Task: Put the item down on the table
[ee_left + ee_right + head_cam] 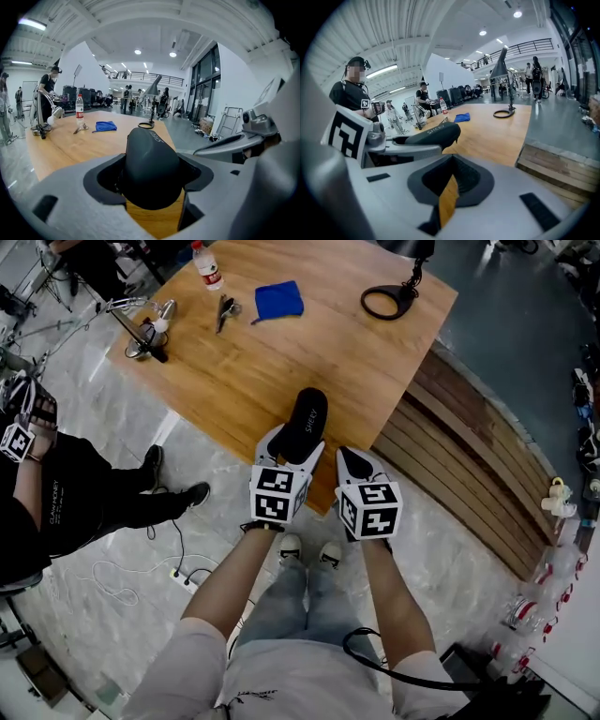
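Head view: the left claw is clamped on a black oblong case marked SHERY, holding it over the near edge of the wooden counter. Whether the case touches the wood cannot be told. Just beside it, the right claw is empty, its jaws narrowed to a slit.

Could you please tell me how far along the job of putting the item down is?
Done: the black item is over the table's near edge. In hand: the left gripper clamps it, apparently clear of the wood. Left: lowering it and letting go. The right gripper is shut, empty.
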